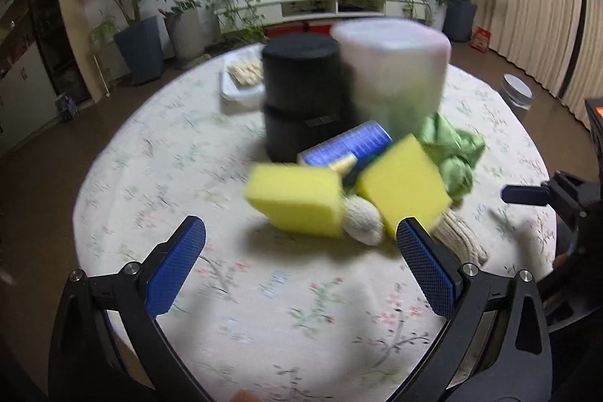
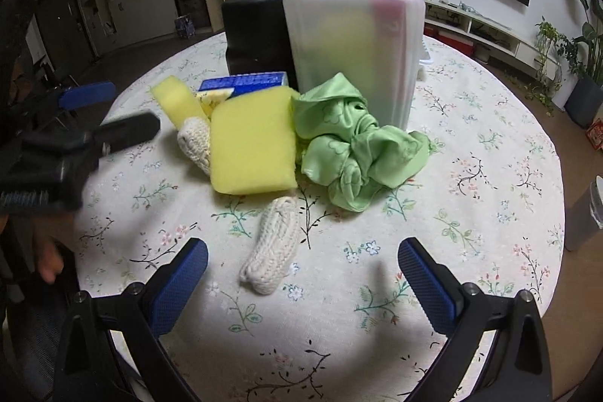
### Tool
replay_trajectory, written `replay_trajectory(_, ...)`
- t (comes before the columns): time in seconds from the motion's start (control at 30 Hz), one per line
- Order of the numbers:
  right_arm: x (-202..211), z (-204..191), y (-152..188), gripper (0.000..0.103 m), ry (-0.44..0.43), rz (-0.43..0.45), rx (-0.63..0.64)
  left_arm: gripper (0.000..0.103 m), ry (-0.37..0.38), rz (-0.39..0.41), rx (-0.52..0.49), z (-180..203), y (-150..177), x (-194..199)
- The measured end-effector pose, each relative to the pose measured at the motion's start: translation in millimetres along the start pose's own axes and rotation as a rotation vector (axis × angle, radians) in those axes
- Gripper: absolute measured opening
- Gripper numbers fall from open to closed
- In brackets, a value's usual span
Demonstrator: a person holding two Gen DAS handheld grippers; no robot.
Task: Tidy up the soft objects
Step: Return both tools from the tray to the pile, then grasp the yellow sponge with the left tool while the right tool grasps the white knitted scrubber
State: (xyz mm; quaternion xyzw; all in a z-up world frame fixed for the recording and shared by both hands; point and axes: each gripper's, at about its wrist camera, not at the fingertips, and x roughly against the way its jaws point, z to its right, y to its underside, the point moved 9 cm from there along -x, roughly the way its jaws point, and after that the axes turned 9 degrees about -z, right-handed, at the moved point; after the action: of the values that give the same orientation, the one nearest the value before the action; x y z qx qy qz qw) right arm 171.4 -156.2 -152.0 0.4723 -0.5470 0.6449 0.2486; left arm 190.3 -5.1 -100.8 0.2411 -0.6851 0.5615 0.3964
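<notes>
A heap of soft things is gathered on the floral tablecloth [image 2: 471,213]: a large yellow sponge [image 2: 251,145] is propped just ahead of the right gripper [image 2: 302,264], a crumpled green cloth [image 2: 354,145] touches it on the right, and a cream knitted piece [image 2: 272,247] lies nearest of all, almost between the right gripper's blue pads [image 2: 181,285]. A second yellow sponge [image 2: 177,100] and another knitted piece [image 2: 196,142] are tucked behind, to the left, beside a blue box [image 2: 245,83]. Behind the heap a frosted plastic container [image 2: 354,55] stands upright, with a black container [image 2: 256,36] beside it. The right gripper is held wide apart and empty, low over the cloth. The left gripper [image 1: 301,243] is likewise spread wide and empty, with a yellow sponge [image 1: 297,200] just ahead of it; its view is blurred, so finer detail cannot be told. Nothing is gripped, so the step in hand is judged to be the approach to a first item. The next move probably calls for one gripper to be lowered around the nearest soft piece, closed gently, and the piece carried toward a container. Whether the containers are open at the top cannot be told.
</notes>
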Motion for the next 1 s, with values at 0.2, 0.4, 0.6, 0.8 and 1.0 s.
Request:
replay_trajectory(0.2, -9.9, 5.4, -0.6, 0.096, 0.011, -0.014, -0.024, 0.103, 0.024, -0.090, 0.116, -11.5, 0.2, -25.4)
replay_trajectory(0.4, -16.6, 2.6, -3.0, 0.088, 0.008, -0.023, -0.020, 0.103, -0.006, -0.080, 0.102, -19.8, -9.0, -27.9)
replay_trajectory(0.6, -17.3, 0.9, -1.2, 0.087, 0.023, -0.019, -0.004, 0.103, -0.002, -0.074, 0.080, -21.6, -17.2, -30.2)
replay_trajectory(0.8, -16.9, -6.6, 2.1, 0.086, 0.035, -0.020, 0.029, 0.103, 0.084, -0.056, 0.190, -34.4, -28.4, -29.6)
replay_trajectory(1.0, -14.9, -10.4, 3.9, 0.086, 0.036, -0.016, 0.040, 0.103, 0.073, -0.080, 0.233, -38.5, -25.1, -37.5)
